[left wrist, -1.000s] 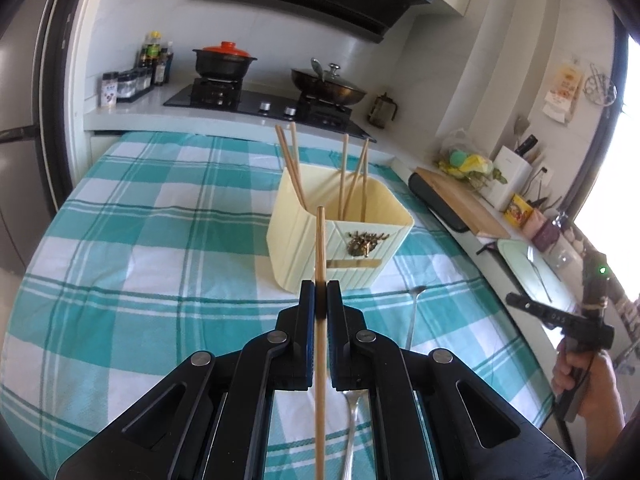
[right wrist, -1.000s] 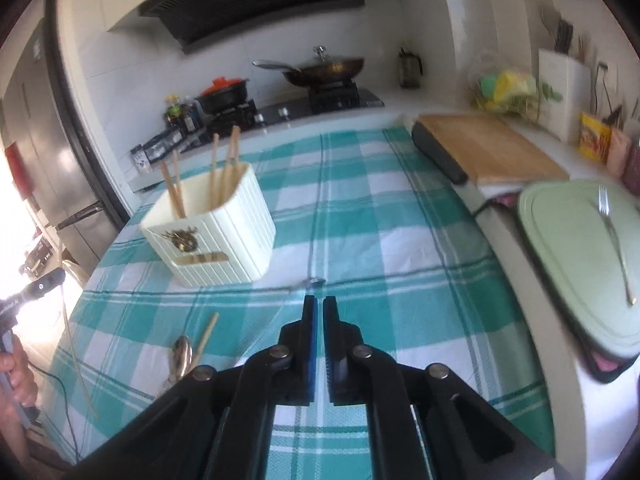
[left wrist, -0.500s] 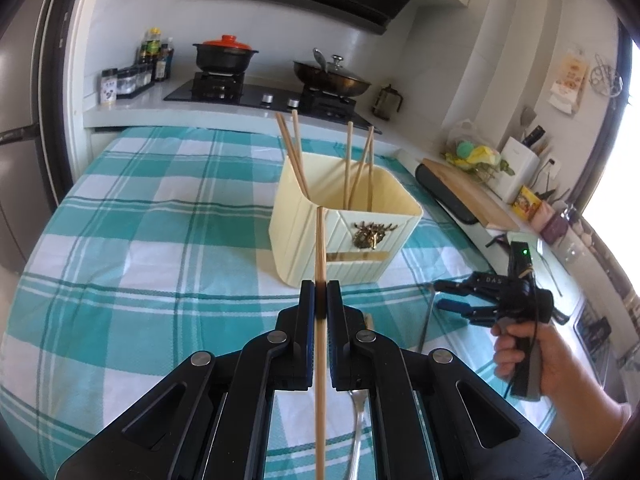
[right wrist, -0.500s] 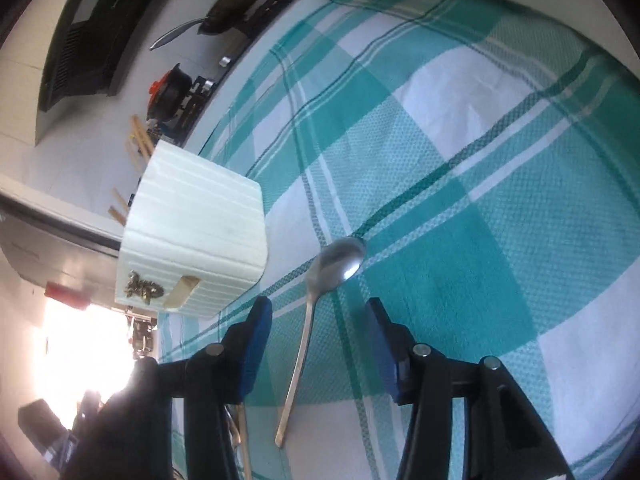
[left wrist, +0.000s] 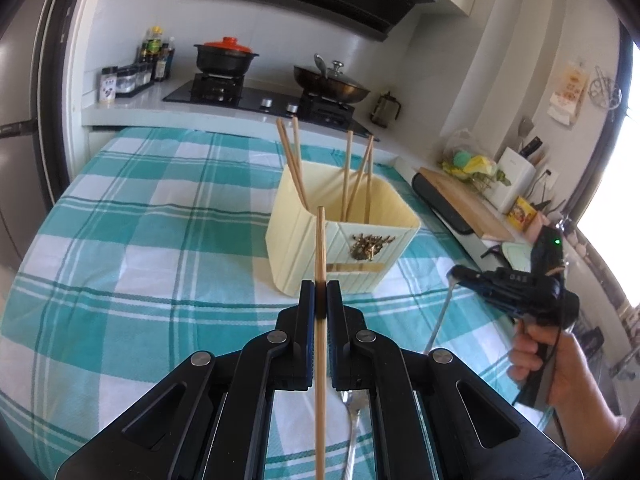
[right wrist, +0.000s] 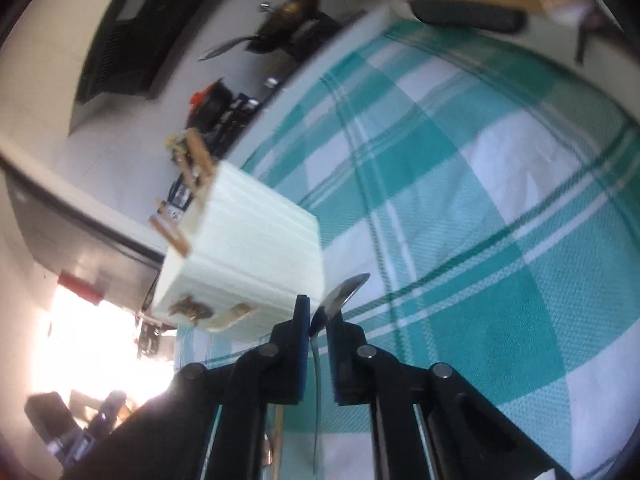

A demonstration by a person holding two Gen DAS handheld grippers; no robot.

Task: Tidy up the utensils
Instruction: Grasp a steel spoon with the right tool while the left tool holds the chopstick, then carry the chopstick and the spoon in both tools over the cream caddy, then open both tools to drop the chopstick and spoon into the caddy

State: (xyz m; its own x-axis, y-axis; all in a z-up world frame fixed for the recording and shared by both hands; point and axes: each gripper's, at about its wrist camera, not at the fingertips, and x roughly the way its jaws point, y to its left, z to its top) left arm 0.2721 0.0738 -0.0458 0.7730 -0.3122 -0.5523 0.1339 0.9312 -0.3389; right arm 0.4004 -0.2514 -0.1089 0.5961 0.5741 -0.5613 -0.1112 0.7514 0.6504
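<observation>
Fingers of the left gripper (left wrist: 320, 294) pinch a thin wooden chopstick (left wrist: 320, 248) upright, ready for the ribbed cream holder (left wrist: 344, 240) ahead; the right gripper (right wrist: 318, 320) has just closed on a metal spoon (right wrist: 340, 296), bowl protruding forward

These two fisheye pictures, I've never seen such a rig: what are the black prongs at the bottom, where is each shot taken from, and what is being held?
No robot here: a person holds a two-finger gripper in each hand, with a camera on each looking forward along its fingers. In the left wrist view, the left gripper is shut on a wooden chopstick; the right gripper, held in a hand, shows at the right. In the blurred right wrist view, the right gripper has just closed on a metal spoon. On the checked tablecloth stands a cream utensil holder with chopsticks in it. A fork lies below the left gripper.
</observation>
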